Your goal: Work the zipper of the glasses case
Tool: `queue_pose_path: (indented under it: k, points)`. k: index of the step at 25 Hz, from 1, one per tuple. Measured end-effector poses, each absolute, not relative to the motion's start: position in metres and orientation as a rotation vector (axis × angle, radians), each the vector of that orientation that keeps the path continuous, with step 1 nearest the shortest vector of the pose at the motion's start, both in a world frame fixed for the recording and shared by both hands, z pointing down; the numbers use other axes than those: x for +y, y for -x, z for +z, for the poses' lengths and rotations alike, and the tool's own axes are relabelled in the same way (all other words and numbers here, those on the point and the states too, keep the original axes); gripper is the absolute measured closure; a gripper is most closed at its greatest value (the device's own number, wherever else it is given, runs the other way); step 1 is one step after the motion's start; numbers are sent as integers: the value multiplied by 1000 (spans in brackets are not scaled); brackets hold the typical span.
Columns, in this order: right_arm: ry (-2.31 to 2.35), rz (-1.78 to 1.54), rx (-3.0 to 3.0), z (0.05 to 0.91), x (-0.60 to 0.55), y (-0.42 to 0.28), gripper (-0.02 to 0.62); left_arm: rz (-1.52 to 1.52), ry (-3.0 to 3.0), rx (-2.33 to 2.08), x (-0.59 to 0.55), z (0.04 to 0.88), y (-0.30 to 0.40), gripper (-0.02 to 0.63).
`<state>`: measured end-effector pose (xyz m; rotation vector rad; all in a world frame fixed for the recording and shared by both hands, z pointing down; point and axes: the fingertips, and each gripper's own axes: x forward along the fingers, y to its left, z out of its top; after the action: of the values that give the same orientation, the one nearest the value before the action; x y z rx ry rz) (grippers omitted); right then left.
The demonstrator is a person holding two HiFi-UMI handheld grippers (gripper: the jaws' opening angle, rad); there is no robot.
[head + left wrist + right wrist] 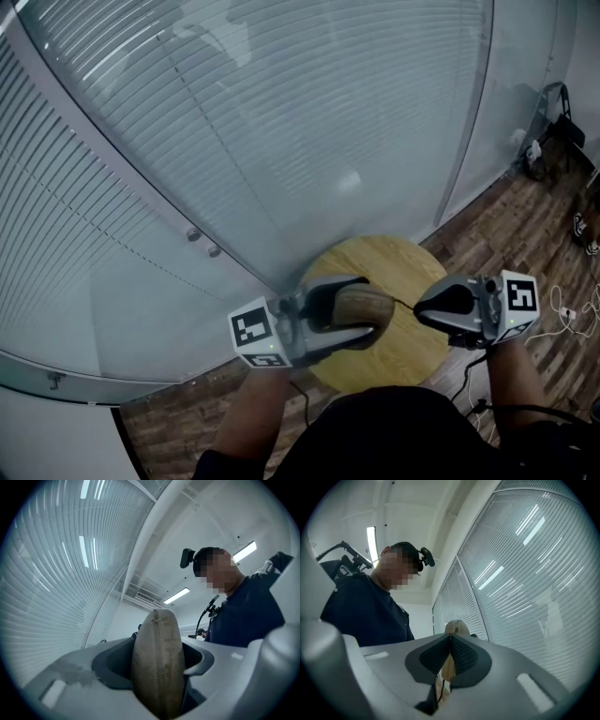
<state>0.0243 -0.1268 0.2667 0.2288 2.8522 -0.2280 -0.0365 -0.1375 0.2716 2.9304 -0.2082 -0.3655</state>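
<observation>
The tan, oval glasses case point(359, 306) is held up over the round table, with my left gripper point(367, 311) shut on it from both sides. In the left gripper view the case point(157, 667) stands on edge between the grey fingers point(112, 667) and fills the gap. My right gripper point(419, 309) sits just right of the case with its jaws shut. A thin dark zipper pull cord point(403, 304) runs from the case into its tips. In the right gripper view the pads of my right gripper point(450, 641) meet, the cord point(437, 692) hangs below them, and the case point(457, 626) shows beyond.
A round wooden table point(412, 361) stands below the grippers, against a curved glass wall with blinds point(234, 141). Loose cables point(562, 314) lie on the wooden floor at right, and a chair point(555, 112) stands at far right. The person's torso shows in both gripper views.
</observation>
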Motion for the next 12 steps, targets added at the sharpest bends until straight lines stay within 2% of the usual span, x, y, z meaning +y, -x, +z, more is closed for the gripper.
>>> queue_pose_path:
  k: [12]
  points:
    - [-159, -87, 2956, 272, -123, -15, 584, -486, -2900, -168, -151, 257, 36, 311]
